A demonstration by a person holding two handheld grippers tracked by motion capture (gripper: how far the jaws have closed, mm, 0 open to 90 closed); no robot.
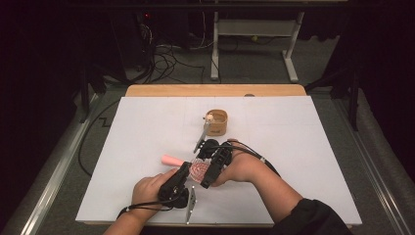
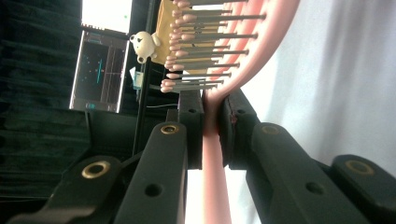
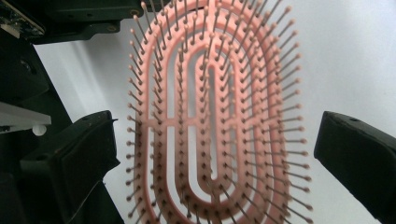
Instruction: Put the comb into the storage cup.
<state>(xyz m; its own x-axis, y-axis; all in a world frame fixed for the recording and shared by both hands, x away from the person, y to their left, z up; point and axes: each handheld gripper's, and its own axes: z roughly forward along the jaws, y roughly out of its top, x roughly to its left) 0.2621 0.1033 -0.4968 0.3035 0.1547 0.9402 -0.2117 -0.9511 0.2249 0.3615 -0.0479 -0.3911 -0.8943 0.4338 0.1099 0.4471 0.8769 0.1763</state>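
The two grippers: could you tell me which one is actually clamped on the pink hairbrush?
The left gripper: its jaws pinch the pink hairbrush at its neck, whereas the right gripper stands wide open around the bristled head.

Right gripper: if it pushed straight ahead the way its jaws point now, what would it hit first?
Most likely the bristle face of the pink hairbrush, which sits squarely between the open jaws of the right gripper. The left gripper clamps its handle. How close the bristles are is unclear.
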